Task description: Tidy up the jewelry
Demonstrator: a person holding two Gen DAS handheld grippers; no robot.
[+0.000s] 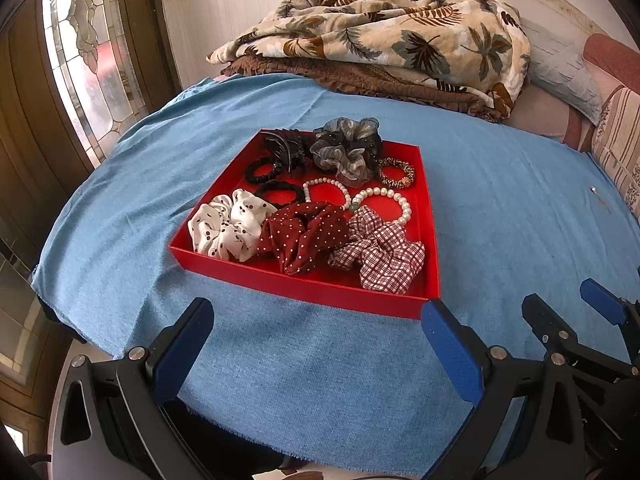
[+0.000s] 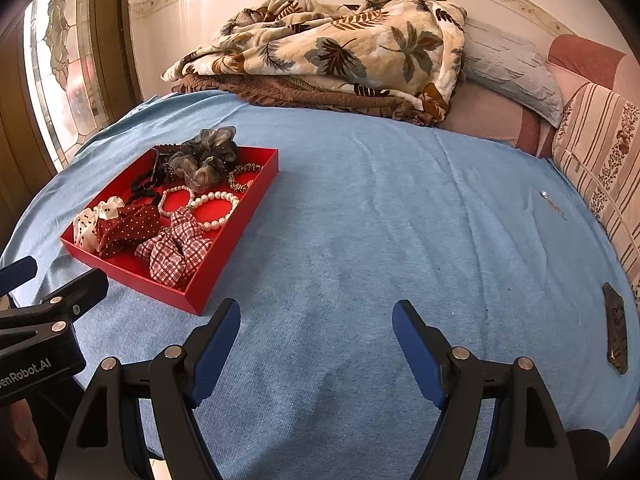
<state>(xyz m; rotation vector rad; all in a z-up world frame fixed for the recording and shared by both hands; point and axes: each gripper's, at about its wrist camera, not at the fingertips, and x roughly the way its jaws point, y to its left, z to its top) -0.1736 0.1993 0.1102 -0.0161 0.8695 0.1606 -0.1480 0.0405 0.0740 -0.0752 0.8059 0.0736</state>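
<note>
Red card by the look of it, the tray (image 1: 430, 216) sits on the blue cloth (image 1: 500, 208) over the bed and already holds everything: two pearl bracelets (image 1: 394, 200) mid-tray, three fabric scrunchies (image 1: 306, 236) along the near edge, black hair ties (image 1: 262, 170), a dark claw clip (image 1: 288, 146), a grey organza scrunchie (image 1: 346, 148) and a leopard tie (image 1: 396, 172) toward the back. The bracelets are probably the slick, rolling pieces; I would pinch across the strand, not a single bead. Scrunchies are light and soft and should take a grip on any fold. The tray looks light and thin-walled, best held by a rim. The left gripper (image 1: 316, 328) hangs just before the tray's near edge, spread wide and empty; the right gripper (image 2: 316, 330) is likewise parted over bare cloth, beside the tray. A folded leaf-print blanket (image 1: 380, 36) lies beyond.
</note>
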